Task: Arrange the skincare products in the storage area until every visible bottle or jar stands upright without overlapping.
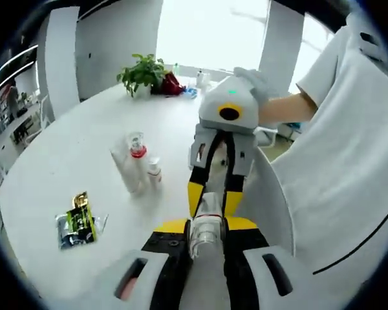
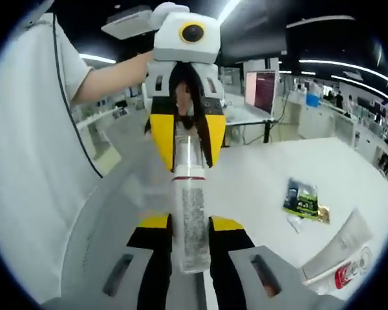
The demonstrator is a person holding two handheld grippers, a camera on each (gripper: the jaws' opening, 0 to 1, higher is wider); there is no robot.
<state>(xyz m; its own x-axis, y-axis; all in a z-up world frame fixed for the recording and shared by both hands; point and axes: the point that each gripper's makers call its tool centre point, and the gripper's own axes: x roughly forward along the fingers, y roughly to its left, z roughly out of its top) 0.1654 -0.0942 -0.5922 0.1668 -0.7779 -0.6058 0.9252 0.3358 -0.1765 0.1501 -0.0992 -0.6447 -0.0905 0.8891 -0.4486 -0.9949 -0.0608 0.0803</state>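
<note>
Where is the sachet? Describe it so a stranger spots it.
Start at the white table. Near its edge, apart from the bottles, lies the sachet. It alone is flat, dark green with gold.

No legible text. Fine print on clear plastic bottle too small to read; green-and-yellow foil sachet printing blurred, unreadable.

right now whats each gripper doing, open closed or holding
left gripper: shut on one end of the clear bottle
right gripper: shut on the bottle's other end
</note>
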